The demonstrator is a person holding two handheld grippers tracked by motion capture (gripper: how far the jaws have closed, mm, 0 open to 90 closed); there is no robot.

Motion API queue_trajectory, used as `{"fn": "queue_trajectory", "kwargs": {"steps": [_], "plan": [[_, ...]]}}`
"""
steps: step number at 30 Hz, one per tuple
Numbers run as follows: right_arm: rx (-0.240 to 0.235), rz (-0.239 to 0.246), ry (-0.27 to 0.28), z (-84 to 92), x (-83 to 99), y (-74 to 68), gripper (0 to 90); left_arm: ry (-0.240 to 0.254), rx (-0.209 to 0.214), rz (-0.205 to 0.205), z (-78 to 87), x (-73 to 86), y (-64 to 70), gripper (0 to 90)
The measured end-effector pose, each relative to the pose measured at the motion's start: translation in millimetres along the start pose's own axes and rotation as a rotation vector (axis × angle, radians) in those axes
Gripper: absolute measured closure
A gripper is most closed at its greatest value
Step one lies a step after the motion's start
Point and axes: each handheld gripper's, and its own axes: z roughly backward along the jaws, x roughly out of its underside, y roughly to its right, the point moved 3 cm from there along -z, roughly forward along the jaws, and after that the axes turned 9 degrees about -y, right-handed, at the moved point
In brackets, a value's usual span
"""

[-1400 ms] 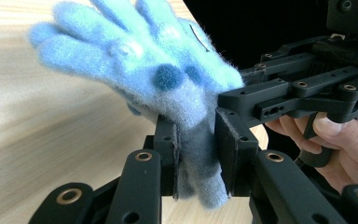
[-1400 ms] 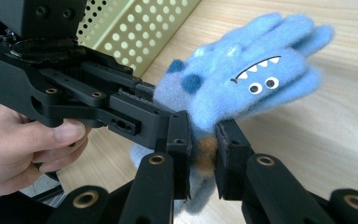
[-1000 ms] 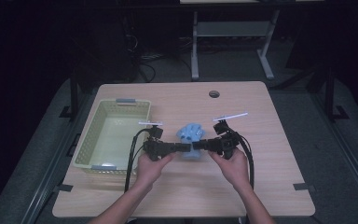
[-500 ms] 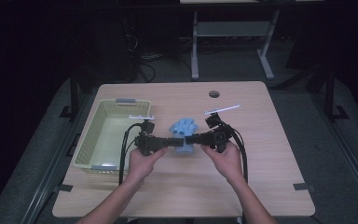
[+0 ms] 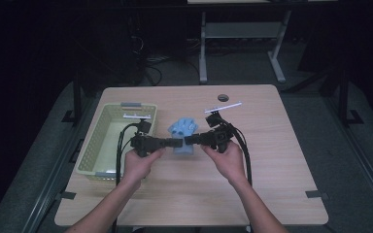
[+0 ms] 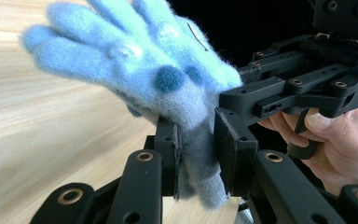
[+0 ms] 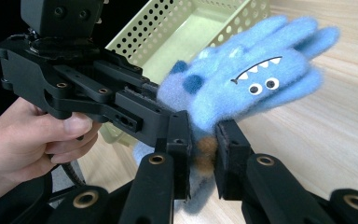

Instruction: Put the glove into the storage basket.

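Item: one glove (image 5: 183, 131), fluffy light-blue knit, five stubby fingers spread. One face carries a monster design: two round white eyes with dark pupils and a jagged white-toothed mouth, seen in my right gripper view (image 7: 256, 74). The other face carries two darker blue round spots (image 6: 168, 77). The cuff is greyer, with a brownish patch between my right jaws.

Location: held above the table (image 5: 272, 160), near its middle, just right of the basket (image 5: 90, 150); the fingers point away from me.

Left gripper (image 5: 177, 142): mine, in my left hand (image 5: 138, 162), jaws nearly closed and clamped on the glove's cuff from the left; the pads (image 6: 172, 156) press into the wool.

Right gripper (image 5: 189, 140): mine, in my right hand (image 5: 228, 158), jaws likewise nearly closed and pinching the cuff from the right, tip to tip with the left one.

Basket: pale green, perforated plastic, oblong, resting on the table's left part.
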Motion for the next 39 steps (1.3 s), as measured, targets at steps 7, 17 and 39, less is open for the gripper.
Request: {"fn": "queue_trajectory", "kwargs": {"steps": [7,17,39], "plan": [[-0.003,0.025,-0.001,-5.2,-11.2,-5.8,78.0,0.009,0.003,-0.010,12.7,-2.5,-5.0,71.9],[-0.005,0.040,-0.014,-13.0,-23.6,-16.1,78.0,0.014,0.004,-0.001,27.8,-4.4,-9.3,72.4],[-0.054,0.068,-0.014,-35.5,-42.0,-34.7,77.9,0.023,-0.027,-0.005,63.8,-1.1,-17.5,73.0]]}}
